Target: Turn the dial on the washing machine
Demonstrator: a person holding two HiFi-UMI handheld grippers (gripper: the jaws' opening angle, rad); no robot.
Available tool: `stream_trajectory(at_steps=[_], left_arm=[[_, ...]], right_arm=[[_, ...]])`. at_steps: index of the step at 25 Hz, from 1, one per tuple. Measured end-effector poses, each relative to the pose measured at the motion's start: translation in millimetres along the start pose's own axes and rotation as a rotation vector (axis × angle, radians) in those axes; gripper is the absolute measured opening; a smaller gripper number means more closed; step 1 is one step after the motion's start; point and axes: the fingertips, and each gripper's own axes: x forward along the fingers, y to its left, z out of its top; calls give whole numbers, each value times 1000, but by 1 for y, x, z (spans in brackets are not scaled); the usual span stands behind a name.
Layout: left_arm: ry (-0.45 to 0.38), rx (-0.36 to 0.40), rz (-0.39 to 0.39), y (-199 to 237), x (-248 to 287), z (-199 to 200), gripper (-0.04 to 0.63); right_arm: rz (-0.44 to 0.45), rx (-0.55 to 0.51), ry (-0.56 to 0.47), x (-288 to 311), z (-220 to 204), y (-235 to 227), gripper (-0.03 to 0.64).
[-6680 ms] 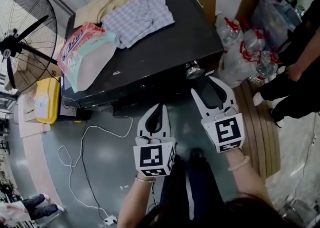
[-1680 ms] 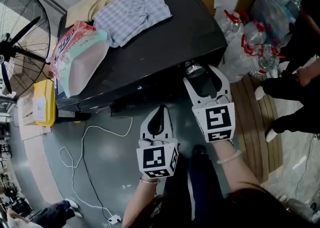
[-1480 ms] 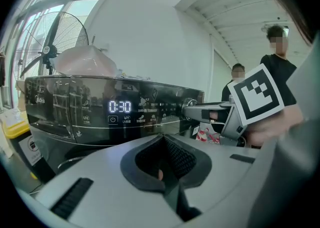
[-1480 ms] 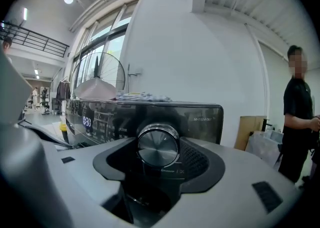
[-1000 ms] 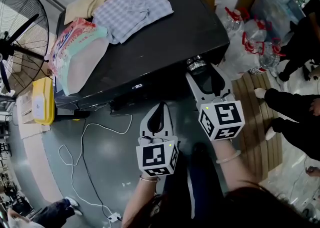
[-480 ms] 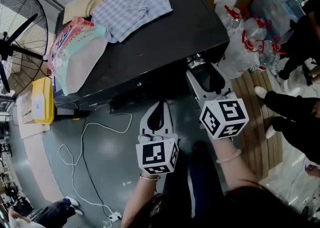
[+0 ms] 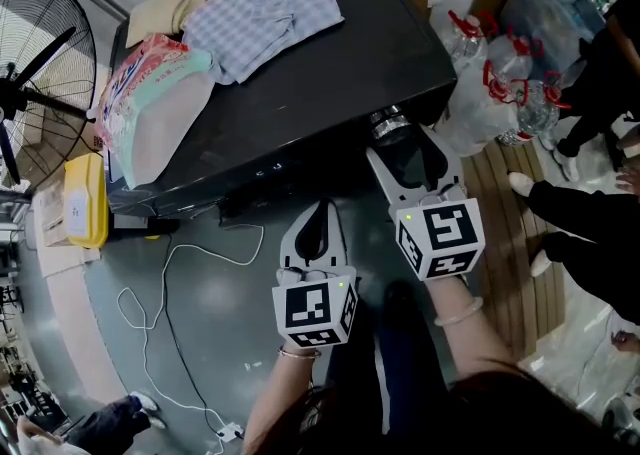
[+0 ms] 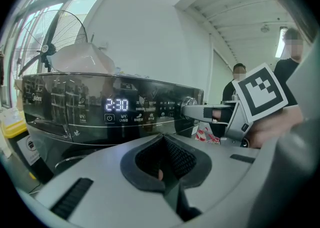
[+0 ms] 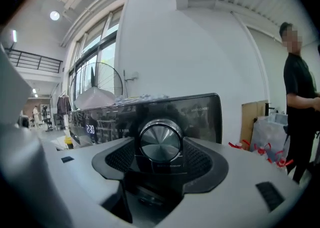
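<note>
Head view: black washer [image 7: 330, 73] up top, clothes [image 7: 262, 11] and a soap bag [image 7: 150, 93] on its lid; fan [image 7: 40, 53] far left, yellow box [image 7: 85, 205] below it, white cable [image 7: 165, 288] on the floor; bottles [image 7: 492, 93] just right of the washer. Dial [image 7: 388, 125] sits at the washer's front right corner; R gripper [image 7: 402, 143] is up against it, a jaw either side. L gripper [image 7: 320, 211] hangs lower, apart from the washer, tips together.

L gripper view: jaws closed on each other, nothing between; panel display [image 8: 116, 104] reads 2:30; R gripper's jaws reach onto the dial at right.

R gripper view: dial dead centre btwn the jaws, both pads [image 9: 118, 159] pressed to its sides, so clamped on it; a person [image 9: 300, 96] stands far right.
</note>
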Motion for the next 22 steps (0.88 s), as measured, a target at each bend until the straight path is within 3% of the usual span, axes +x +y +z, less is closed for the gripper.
stream_trajectory(at_steps=[5,8,22], left_arm=[[-3,4,2,0,-1,3,14],[-4,6,0,-1,-1,4,14],[-2,4,-2,-2,-1,2,14]], right_arm=[[-11,-132,-1,1,8,4,304],[-16,-141,0,2,9,3,284],[-21,145,-50,-1,7,-7,290]])
